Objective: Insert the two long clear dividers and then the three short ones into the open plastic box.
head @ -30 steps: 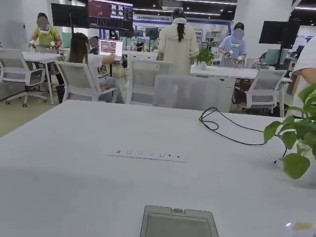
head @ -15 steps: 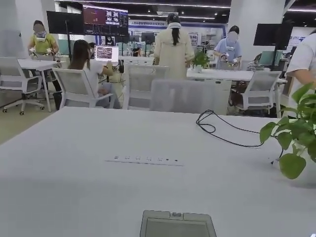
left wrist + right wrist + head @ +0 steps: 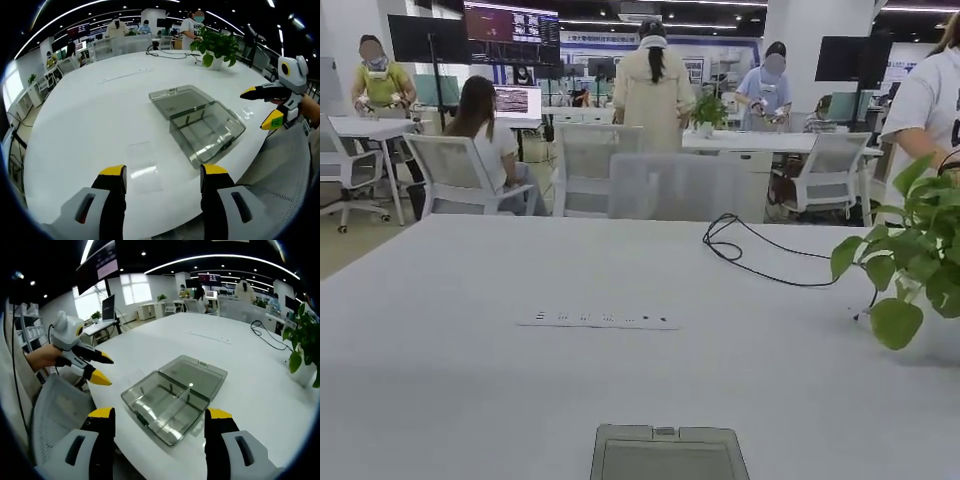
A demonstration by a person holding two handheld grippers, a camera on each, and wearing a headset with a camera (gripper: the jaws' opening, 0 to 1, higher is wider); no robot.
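Left gripper [image 3: 162, 172], jaws apart and empty, is judged nearer: clear dividers [image 3: 144, 170] (faint, lying flat) are seen at 12 o'clock just ahead, plastic box [image 3: 222, 147] at 1 o'clock. Right gripper [image 3: 261, 106] is held open.

Head camera panned slightly right. Box lid [image 3: 668, 456], bottom centre, and plant [image 3: 908, 262], right edge, now sit further left. Person [image 3: 922, 100], upper right, more in frame.

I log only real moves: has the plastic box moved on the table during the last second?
No. The plastic box keeps the same offset from the socket strip; both drifted left together in the head view, so the camera moved.
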